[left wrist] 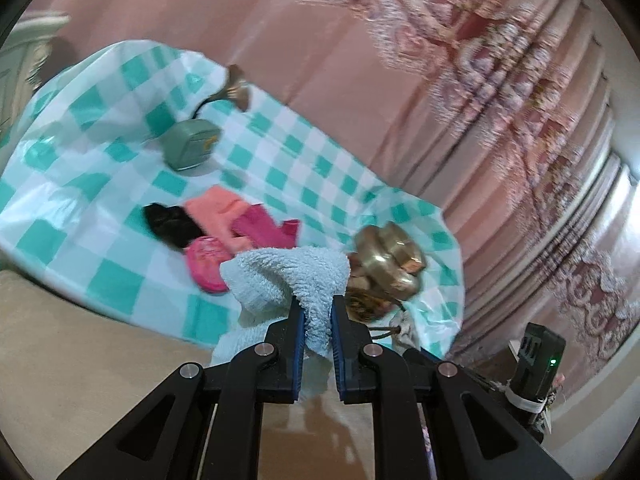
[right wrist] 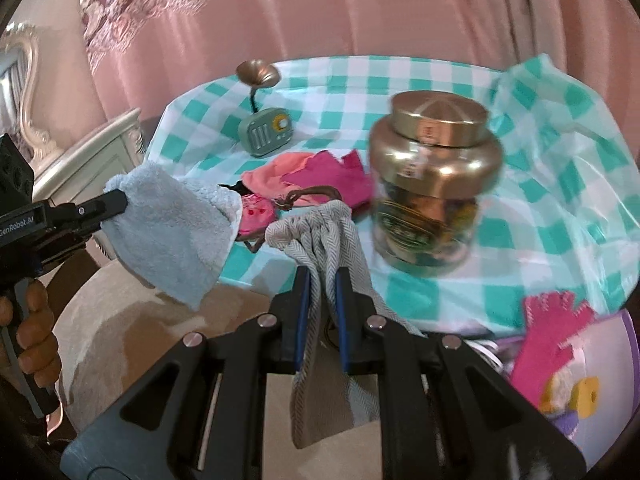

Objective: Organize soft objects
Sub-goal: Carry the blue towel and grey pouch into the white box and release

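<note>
Left wrist view: a table under a teal-and-white checked cloth [left wrist: 100, 240] stands against pink curtains [left wrist: 360, 100] with a lace pattern, and a beige floor shows below the table's near edge. The left gripper [left wrist: 316, 312] is clamped on a pale blue terry towel [left wrist: 288, 276], whose fluffy fold bunches above the jaws while the rest hangs below, over the table's near edge. Behind it on the cloth lie a pile of small cloths [left wrist: 224, 224], peach, magenta and black, and a pink pouch [left wrist: 204, 260] touching them. A green retro radio [left wrist: 190, 144] sits farther back, well apart, and a gold-lidded jar [left wrist: 384, 260] stands just right of the towel. The cloth between pile and radio is bare.

Right wrist view: the same table, a white carved cabinet [right wrist: 92, 148] at left. The right gripper [right wrist: 322, 280] is clenched on a grey herringbone drawstring bag [right wrist: 316, 224], which drapes over and between the jaws, its brown cord up. At left a hand [right wrist: 36, 336] holds the other gripper, blue towel hanging from it off the table's edge. The jar stands just right of the bag; a pink glove [right wrist: 552, 328] lies over the edge of a lilac tub [right wrist: 624, 360] at lower right.
</note>
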`<state>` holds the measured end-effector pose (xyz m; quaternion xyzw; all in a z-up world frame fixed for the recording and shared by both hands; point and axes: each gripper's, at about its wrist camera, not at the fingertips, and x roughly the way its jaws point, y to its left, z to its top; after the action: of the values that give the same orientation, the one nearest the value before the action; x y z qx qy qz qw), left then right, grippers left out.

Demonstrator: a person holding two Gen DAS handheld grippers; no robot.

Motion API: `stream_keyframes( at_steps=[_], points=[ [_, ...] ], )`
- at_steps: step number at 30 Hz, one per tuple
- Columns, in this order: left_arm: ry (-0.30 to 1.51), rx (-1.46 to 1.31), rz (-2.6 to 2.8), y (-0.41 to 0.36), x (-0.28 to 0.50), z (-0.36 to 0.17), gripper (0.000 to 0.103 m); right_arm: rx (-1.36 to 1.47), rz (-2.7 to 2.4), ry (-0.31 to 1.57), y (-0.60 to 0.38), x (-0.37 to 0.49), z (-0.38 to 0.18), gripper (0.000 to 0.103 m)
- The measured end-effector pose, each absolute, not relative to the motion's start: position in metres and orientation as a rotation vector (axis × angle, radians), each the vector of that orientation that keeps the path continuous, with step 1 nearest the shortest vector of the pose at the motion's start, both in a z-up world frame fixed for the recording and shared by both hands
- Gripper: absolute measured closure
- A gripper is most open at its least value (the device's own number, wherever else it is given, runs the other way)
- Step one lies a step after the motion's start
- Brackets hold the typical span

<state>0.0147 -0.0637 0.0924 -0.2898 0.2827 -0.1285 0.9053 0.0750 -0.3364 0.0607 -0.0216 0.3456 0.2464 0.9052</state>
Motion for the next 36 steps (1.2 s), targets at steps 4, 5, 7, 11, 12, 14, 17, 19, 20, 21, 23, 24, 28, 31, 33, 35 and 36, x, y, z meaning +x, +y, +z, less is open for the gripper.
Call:
stream_keyframes(
  at_steps=[4, 5, 7, 11, 12, 14, 17, 19, 20, 21, 23, 24, 28, 31, 33, 35, 36],
  points=[
    [0.584, -0.564, -0.339, -0.094, 0.017, 0.105, 0.090, -0.006, 0.466, 0.712, -0.368, 0.065, 0.066, 0.087],
    [0.585, -0.557, -0.356, -0.101, 0.017, 0.107, 0.090, 0.000, 0.455, 0.710, -0.375, 0.063, 0.066, 0.087],
    [0.592, -0.539, -0.399, -0.120, 0.018, 0.112, 0.090, 0.016, 0.422, 0.708, -0.391, 0.060, 0.068, 0.087],
    [0.609, -0.507, -0.482, -0.155, 0.021, 0.120, 0.090, 0.050, 0.350, 0.712, -0.429, 0.053, 0.068, 0.087],
    [0.614, -0.497, -0.503, -0.165, 0.021, 0.121, 0.090, 0.058, 0.332, 0.713, -0.438, 0.050, 0.068, 0.087],
    [0.626, -0.477, -0.546, -0.184, 0.022, 0.123, 0.090, 0.080, 0.290, 0.720, -0.462, 0.046, 0.066, 0.087],
    [0.653, -0.460, -0.609, -0.212, 0.025, 0.124, 0.090, 0.101, 0.235, 0.732, -0.489, 0.043, 0.063, 0.087],
    [0.672, -0.448, -0.648, -0.229, 0.026, 0.123, 0.090, 0.118, 0.202, 0.742, -0.508, 0.040, 0.060, 0.087],
    [0.685, -0.437, -0.672, -0.240, 0.025, 0.122, 0.090, 0.125, 0.185, 0.746, -0.518, 0.038, 0.058, 0.087],
    [0.697, -0.426, -0.691, -0.249, 0.024, 0.121, 0.090, 0.128, 0.172, 0.749, -0.525, 0.036, 0.057, 0.087],
    [0.727, -0.412, -0.729, -0.266, 0.023, 0.117, 0.090, 0.136, 0.142, 0.757, -0.542, 0.031, 0.053, 0.087],
    [0.745, -0.406, -0.748, -0.274, 0.022, 0.114, 0.090, 0.139, 0.127, 0.762, -0.550, 0.029, 0.051, 0.087],
    [0.802, -0.369, -0.801, -0.304, 0.015, 0.102, 0.090, 0.156, 0.077, 0.782, -0.574, 0.020, 0.042, 0.087],
    [0.852, -0.352, -0.830, -0.322, 0.013, 0.091, 0.090, 0.171, 0.049, 0.795, -0.589, 0.014, 0.034, 0.087],
    [0.877, -0.336, -0.846, -0.332, 0.010, 0.085, 0.090, 0.175, 0.037, 0.803, -0.597, 0.010, 0.031, 0.087],
    [0.907, -0.320, -0.870, -0.340, 0.008, 0.079, 0.090, 0.177, 0.028, 0.812, -0.602, 0.007, 0.027, 0.087],
    [0.933, -0.312, -0.883, -0.345, 0.008, 0.075, 0.085, 0.178, 0.025, 0.819, -0.604, 0.006, 0.026, 0.087]
  ],
)
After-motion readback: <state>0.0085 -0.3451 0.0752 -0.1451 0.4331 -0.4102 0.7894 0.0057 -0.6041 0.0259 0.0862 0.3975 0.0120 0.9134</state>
